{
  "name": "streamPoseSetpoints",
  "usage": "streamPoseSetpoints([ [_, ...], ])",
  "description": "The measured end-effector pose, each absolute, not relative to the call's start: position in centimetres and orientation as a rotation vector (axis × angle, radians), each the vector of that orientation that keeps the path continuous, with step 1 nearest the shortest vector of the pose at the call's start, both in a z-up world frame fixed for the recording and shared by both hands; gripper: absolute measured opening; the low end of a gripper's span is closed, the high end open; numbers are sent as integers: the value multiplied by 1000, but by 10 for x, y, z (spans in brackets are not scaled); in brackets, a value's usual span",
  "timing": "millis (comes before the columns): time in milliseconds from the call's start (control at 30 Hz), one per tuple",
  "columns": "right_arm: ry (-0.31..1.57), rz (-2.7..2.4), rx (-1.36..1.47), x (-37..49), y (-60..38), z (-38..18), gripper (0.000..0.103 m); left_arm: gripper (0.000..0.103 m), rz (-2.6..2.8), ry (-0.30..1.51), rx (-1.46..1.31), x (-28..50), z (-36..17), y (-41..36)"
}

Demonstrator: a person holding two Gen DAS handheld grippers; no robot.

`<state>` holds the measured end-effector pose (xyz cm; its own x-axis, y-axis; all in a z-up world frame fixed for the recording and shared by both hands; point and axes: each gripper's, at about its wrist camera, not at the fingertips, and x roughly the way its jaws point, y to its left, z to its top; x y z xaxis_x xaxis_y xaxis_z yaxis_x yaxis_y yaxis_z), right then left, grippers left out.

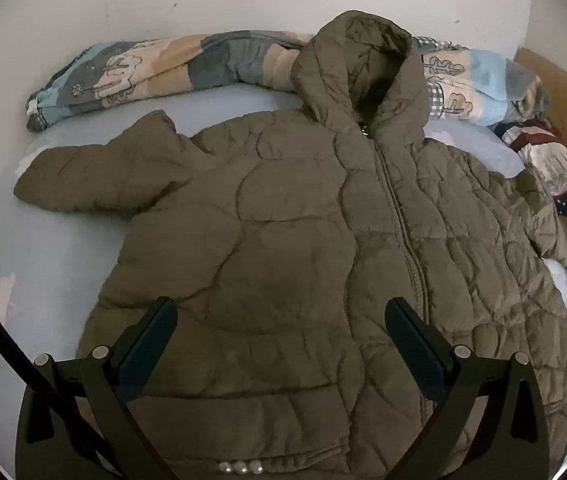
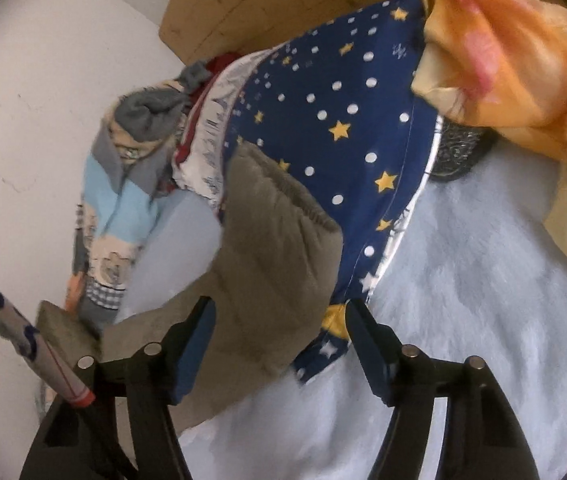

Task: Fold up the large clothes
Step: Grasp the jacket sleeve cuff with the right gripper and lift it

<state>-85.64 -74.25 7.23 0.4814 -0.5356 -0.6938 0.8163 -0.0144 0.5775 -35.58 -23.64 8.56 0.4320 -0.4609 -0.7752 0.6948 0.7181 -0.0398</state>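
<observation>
- Olive padded jacket (image 1: 303, 240): lies front up and zipped across the pale blue bed (image 1: 43, 248), hood toward the wall-side edge, one sleeve spread toward the left edge.
- My left gripper (image 1: 281, 332): jaws wide apart over the jacket's lower front, clasping nothing.
- My right gripper (image 2: 281, 336): jaws apart, the jacket's other sleeve (image 2: 267, 248) between them, unpinched, lying on a star-print quilt (image 2: 343, 128).
</observation>
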Motion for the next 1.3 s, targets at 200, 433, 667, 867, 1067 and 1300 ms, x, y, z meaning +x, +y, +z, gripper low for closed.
streamPoseSetpoints([
  [200, 393, -1175, 1072, -843, -762, 64, 15, 103, -749, 805, 349, -362, 84, -245],
  [433, 230, -1177, 964, -831, -738, 137, 13, 103, -745, 745, 405, -374, 96, -246],
  [667, 65, -980, 782, -778, -676, 264, 13, 103, -731, 718, 398, -368, 109, -228],
  [867, 31, -683, 717, -684, -611, 328, 13, 103, -702, 745, 336, -345, 118, -199],
  [1067, 170, -481, 681, -549, -548, 325, 13, 103, -666, 763, 278, -322, 125, -169],
  [1300, 459, -383, 681, -398, -491, 239, 13, 103, -630, 782, 213, -303, 131, -148],
])
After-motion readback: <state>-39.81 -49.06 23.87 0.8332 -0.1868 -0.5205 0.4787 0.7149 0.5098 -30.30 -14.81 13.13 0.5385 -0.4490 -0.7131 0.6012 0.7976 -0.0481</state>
